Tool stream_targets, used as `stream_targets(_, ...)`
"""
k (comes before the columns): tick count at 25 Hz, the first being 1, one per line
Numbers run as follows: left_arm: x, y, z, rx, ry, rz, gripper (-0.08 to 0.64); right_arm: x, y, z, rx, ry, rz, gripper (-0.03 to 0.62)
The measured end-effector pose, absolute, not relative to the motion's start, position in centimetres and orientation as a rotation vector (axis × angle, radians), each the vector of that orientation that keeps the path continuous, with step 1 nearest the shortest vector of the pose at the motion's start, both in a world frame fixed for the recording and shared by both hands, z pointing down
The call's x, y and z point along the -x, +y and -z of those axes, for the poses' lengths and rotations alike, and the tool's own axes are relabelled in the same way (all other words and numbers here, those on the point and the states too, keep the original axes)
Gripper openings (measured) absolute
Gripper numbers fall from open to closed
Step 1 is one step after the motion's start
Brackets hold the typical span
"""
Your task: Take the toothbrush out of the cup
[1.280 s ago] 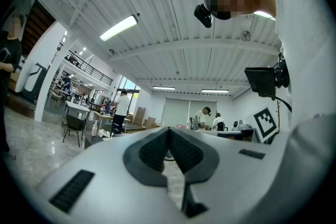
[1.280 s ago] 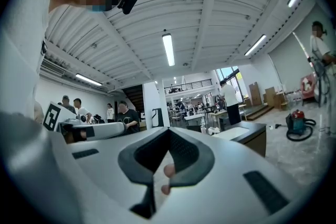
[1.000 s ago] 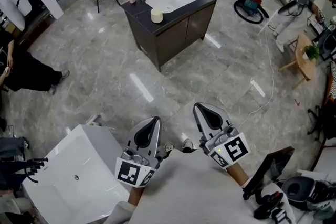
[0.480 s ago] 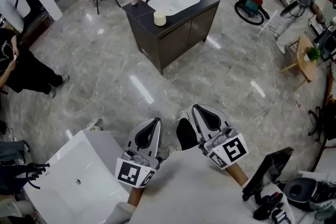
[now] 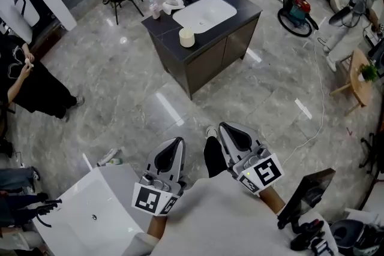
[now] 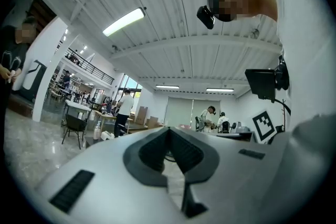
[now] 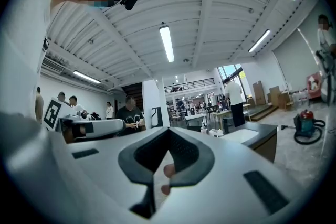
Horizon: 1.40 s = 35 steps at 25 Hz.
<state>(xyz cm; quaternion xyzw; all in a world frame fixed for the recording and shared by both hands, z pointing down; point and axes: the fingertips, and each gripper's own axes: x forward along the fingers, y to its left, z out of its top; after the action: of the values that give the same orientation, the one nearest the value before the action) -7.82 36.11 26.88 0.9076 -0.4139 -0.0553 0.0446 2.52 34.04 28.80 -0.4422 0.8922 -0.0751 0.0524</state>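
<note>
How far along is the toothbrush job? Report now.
Nothing done yet. Left gripper and right gripper are shut and empty, held near the body, well short of the dark sink counter across the floor. A pale cup stands there; no toothbrush can be made out. Remaining: approach, grasp, lift out.

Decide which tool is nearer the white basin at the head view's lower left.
Left. The left tool sits at the right edge of the white basin in the head view. The right tool lies farther right, on the left tool's far side from it.
</note>
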Motion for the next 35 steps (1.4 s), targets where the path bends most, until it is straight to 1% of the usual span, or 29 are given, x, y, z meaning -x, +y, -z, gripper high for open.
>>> stream_targets(10, 4.7, 23.7, -25.9, -2.715, -1.327, 0.139, 0.003, -6.1, 21.2, -28.0, 1.285, 2.74, 0.271, 0.005)
stream_targets(18, 2.9, 15.8, -25.2, -2.708, -1.395, 0.121, 0.003, -8.4, 13.1, -28.0, 1.247, 2.741, 0.287, 0.005)
stream_targets(27, 2.2, 10.5, -25.6, -2.678, -1.459, 0.106, 0.003, -9.9, 7.5, -28.9, 1.231, 2.759, 0.313, 0.005)
stream_targets(35, 4.2, 7.6, -28.0, -2.615, -1.488, 0.067, 0.003, -8.3, 4.0, -31.3, 1.22, 2.778, 0.394, 0.005)
